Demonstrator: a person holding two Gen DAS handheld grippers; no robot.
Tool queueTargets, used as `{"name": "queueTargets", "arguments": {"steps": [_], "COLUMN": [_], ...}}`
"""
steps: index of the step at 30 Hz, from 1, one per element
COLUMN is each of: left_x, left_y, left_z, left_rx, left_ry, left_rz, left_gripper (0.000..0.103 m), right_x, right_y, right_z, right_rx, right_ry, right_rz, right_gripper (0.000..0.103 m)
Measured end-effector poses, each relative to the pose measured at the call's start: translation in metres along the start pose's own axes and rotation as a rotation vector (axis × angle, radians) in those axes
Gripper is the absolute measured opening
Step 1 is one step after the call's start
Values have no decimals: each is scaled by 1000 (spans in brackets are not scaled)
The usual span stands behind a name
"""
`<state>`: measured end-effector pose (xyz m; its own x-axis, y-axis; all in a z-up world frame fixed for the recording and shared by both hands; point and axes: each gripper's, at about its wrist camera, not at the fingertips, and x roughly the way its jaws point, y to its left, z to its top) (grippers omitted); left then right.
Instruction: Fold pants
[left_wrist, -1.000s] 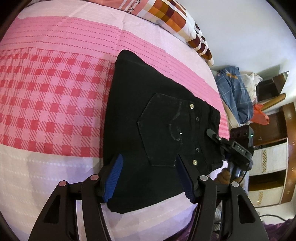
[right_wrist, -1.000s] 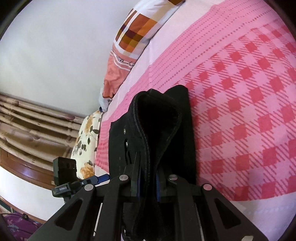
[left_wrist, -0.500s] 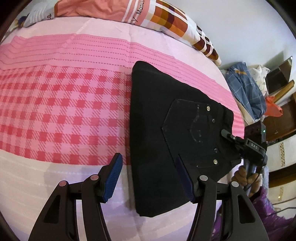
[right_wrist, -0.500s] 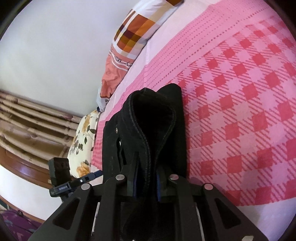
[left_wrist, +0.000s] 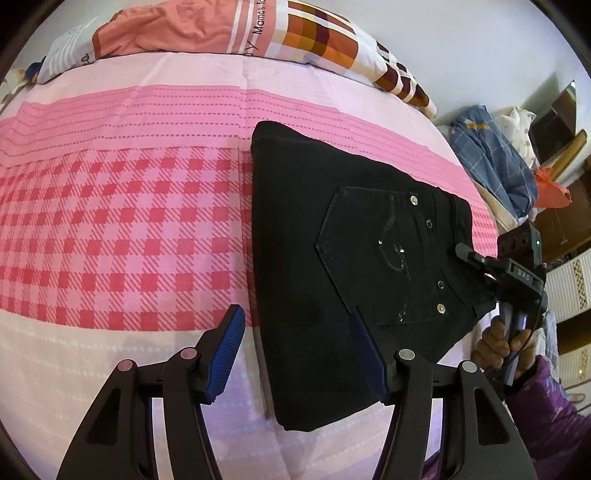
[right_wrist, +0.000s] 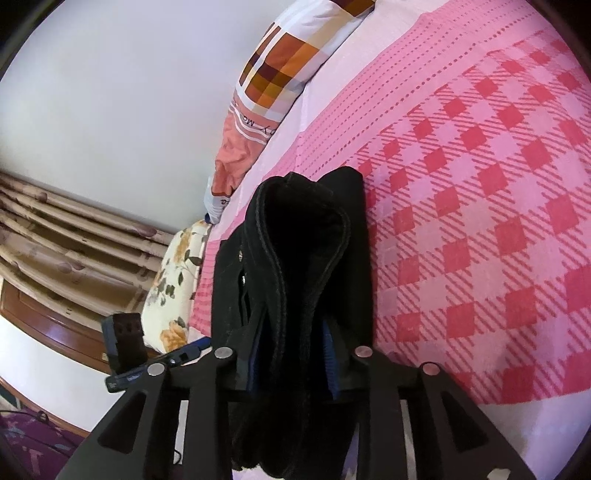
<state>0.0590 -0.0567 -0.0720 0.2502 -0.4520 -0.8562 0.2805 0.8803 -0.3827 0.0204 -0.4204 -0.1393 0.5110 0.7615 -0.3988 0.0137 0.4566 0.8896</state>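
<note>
Black pants (left_wrist: 332, 258) lay folded on the bed (left_wrist: 122, 240). Our right tongs (right_wrist: 291, 354) were opening around the waistband; left tongs (left_wrist: 295, 354) hung wide, empty. Best withdraw straight back without dragging folds.

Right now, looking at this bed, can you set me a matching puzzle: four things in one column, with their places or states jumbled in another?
Things:
1. black pants
2. patchwork pillow
3. blue plaid garment
4. left tool

Places or states:
A. heaped beyond the bed's edge
B. open, holding nothing
C. folded on the pink checked bedsheet
D. at the head of the bed, by the wall

Pairs: 1-C, 2-D, 3-A, 4-B
</note>
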Motion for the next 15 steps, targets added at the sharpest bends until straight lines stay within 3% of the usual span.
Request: {"name": "queueTargets", "arguments": {"steps": [8,15], "left_x": [2,-3], "left_y": [-5,-11], "left_z": [-2,-2], "left_rx": [36,84], "left_ry": [-25,-76], "left_rz": [44,113], "left_gripper": [60,60], "right_x": [-11,-16], "right_y": [6,23], "right_z": [-1,-3], "right_rx": [19,-20], "right_ry": [-19,-42], "right_rz": [-7,-113], "right_gripper": [49,61]}}
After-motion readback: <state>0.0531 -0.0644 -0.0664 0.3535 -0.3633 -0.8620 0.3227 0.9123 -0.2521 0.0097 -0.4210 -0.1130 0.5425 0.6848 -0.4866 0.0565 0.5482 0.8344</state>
